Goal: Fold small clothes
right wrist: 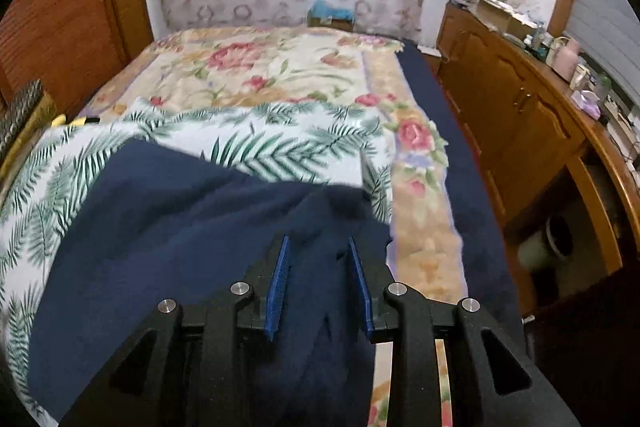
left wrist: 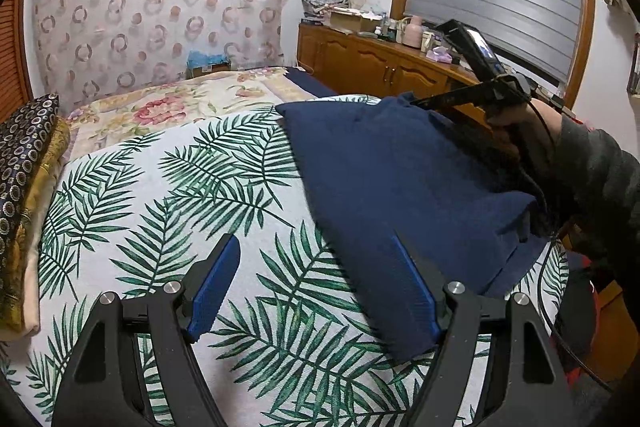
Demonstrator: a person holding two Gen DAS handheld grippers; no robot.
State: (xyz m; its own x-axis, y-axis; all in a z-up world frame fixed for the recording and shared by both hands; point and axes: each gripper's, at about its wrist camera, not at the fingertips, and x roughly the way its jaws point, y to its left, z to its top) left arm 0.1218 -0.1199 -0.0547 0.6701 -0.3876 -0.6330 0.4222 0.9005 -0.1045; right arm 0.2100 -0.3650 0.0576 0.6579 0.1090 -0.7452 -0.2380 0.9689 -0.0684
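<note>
bedroom, mid-fold. ahead of both grippers, a bed under a floral quilt point(right wrist: 260, 75), with a palm-leaf sheet point(left wrist: 168, 211) laid over its near end, seemingly as a flat folding surface. to the right of the grippers, a wooden sideboard point(right wrist: 512, 99) crowded with boxes and bottles; to the far left, stacked patterned cushions point(left wrist: 24, 163).

on the palm-leaf sheet, a navy garment point(left wrist: 400, 195), bunched and partly doubled over, spread from just under the left gripper's right finger across to the right gripper. no neat edges yet, so judged an early stage of the fold.

left gripper point(left wrist: 316, 287): fingers spread wide, holding nothing, left pad over bare sheet, right pad overlapping the near edge of the cloth, probably poised to take that edge.

right gripper point(right wrist: 320, 287): fingers set fairly close together with a ridge of navy fabric rising between the blue pads point(right wrist: 278, 287); a visible gap on each side, so not clamped on the cloth as seen here, though a light hold cannot be ruled out. from the left wrist view, seen at the garment's far side in the person's hand point(left wrist: 516, 131), fingertips hidden by fabric.
</note>
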